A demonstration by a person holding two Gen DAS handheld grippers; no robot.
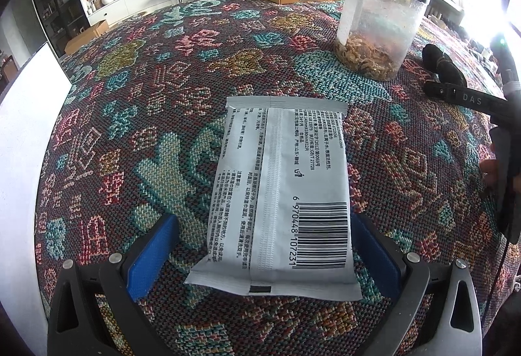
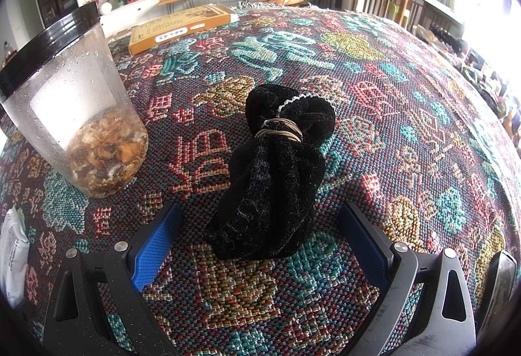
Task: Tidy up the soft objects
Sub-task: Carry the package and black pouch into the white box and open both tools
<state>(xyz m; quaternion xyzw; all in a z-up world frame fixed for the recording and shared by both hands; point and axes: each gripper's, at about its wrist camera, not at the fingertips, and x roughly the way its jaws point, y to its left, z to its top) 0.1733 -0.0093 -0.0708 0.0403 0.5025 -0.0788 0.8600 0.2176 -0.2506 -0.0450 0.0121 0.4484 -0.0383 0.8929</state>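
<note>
A living room with a television and an orange lounge chair lies behind a worktop [image 1: 136, 115] covered by a patterned woven cloth.

The left gripper [image 1: 265, 250] is released, its blue fingers [image 1: 151, 253] spread either side of the near end of one white wet-wipe packet [image 1: 280, 190], not yet pressing it. The slick film could slide or buckle if pinched only at that end.

Beyond and right of them stands one lidded plastic jar [image 1: 377, 24]; a careless sweep might tip it.

The right gripper [image 2: 260, 240] is likewise released, one tied black cloth bundle [image 2: 276, 173] between its fingers [image 2: 156, 245]. A shallow grip might catch only loose fabric.

One flat yellow box [image 2: 182, 27] lies far ahead.
</note>
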